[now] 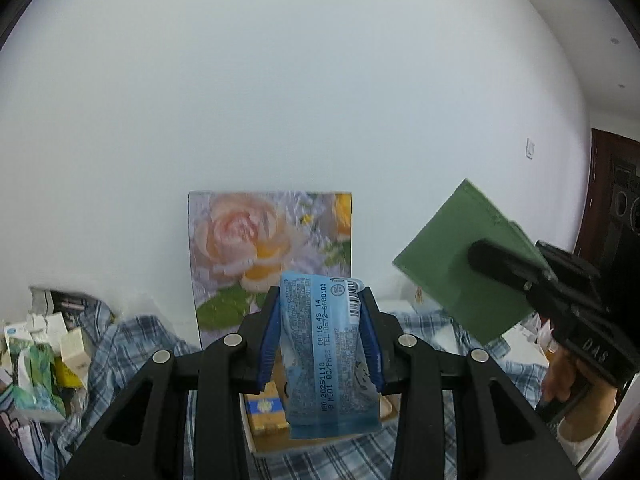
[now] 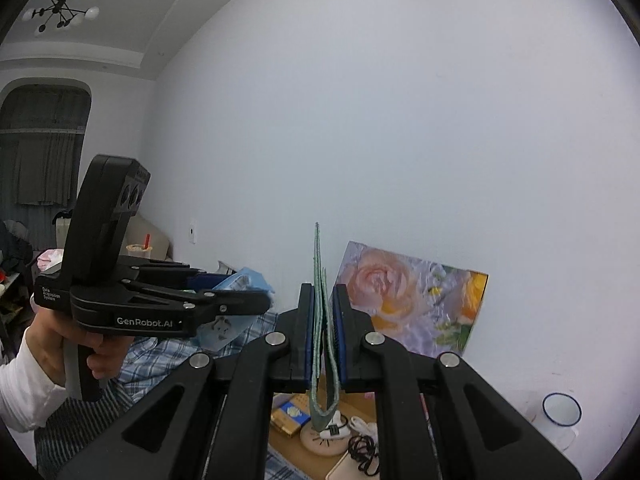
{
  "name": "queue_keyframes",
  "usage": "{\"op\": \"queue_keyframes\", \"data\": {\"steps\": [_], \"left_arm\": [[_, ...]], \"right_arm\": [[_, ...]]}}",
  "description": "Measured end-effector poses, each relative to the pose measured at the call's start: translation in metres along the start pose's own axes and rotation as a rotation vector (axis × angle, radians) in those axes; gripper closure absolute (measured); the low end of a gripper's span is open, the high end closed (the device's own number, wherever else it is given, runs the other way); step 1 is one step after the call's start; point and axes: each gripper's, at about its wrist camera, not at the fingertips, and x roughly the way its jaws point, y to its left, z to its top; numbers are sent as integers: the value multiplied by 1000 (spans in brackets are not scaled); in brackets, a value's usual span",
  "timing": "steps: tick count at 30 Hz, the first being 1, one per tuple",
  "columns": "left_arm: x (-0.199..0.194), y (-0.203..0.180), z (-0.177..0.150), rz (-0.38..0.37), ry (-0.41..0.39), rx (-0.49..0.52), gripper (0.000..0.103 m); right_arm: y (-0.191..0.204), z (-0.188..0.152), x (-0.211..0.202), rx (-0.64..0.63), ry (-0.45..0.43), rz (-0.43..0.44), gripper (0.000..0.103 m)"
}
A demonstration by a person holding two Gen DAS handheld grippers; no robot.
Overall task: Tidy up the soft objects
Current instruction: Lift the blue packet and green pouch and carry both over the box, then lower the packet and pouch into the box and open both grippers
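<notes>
Left gripper (image 1: 320, 332) clamps a blue tissue pack (image 1: 320, 344) upright between its pads; right gripper (image 2: 324, 336) pinches a folded green cloth (image 2: 322, 320).

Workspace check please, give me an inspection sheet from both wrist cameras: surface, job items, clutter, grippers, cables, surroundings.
Surface: blue plaid cloth covers it; an open cardboard box sits in the middle.
Job's things: blue printed packet and folded green cloth, both lifted clear of the surface.
Clutter: small cartons and packets piled at the left; a white enamel mug at the right; yellow-and-blue packs in the box.
Grippers: left gripper shut on the blue printed packet; right gripper shut on the folded green cloth.
Cables: black cord coiled in the box.
Surroundings: rose picture leaning on a white wall; ceiling lamp.
</notes>
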Motion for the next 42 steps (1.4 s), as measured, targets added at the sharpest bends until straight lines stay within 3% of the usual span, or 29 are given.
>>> {"op": "queue_keyframes", "data": {"steps": [6,14,29,42], "left_arm": [[11,-8,16,7,-35,17,64],[43,-7,27,28,-35,23,64],[116,22,-17,39,108,-13,64],[178,42,-65,52,290,-51,64]], "right_arm": [[-10,14,14,46,-53,-5,95],[-23,24,31,67,-52,-31,94],[-46,-44,89,185,131,-17,95],[-63,-100,139,274,307,-4,94]]}}
